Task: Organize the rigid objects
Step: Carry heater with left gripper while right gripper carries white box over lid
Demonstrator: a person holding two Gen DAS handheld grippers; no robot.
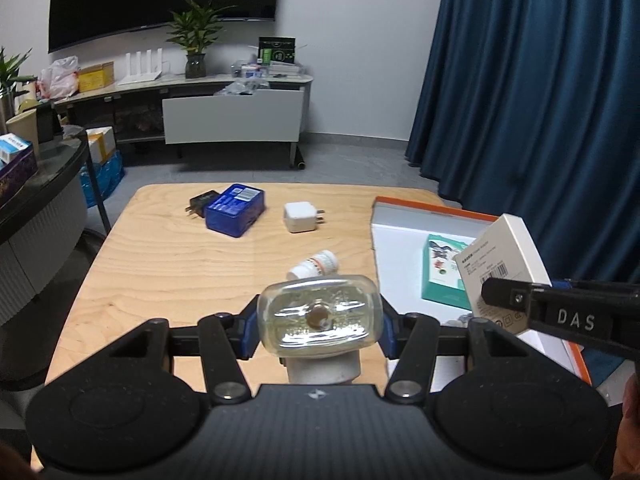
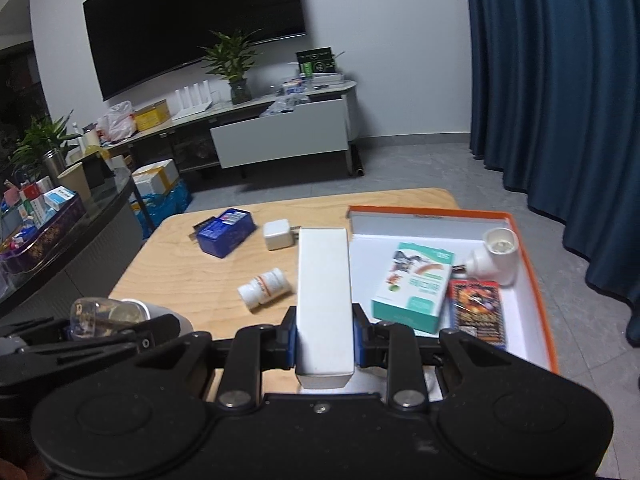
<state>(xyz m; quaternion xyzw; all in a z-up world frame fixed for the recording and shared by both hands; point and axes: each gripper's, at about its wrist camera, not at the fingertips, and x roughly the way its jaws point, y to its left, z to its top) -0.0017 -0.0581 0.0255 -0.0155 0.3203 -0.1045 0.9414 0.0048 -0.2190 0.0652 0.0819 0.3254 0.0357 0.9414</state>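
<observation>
Both grippers loaded, heading for the tray.

The left gripper (image 1: 318, 320) is clamped on a clear bottle (image 1: 318, 314) with a white cap, held above the table (image 1: 168, 264); the right gripper (image 2: 325, 338) is clamped on a white box (image 2: 324, 296), just left of the orange-rimmed tray (image 2: 536, 280). In the tray lie a green box (image 2: 412, 288), a red card pack (image 2: 476, 312) and a white fitting (image 2: 496, 260). To do this well, I judge each load should go down on bare tray floor, low and level, one hand at a time so the grippers don't collide. A pill bottle (image 2: 266, 288), white charger (image 2: 276, 234) and blue box (image 2: 226, 232) still wait on the table.
</observation>
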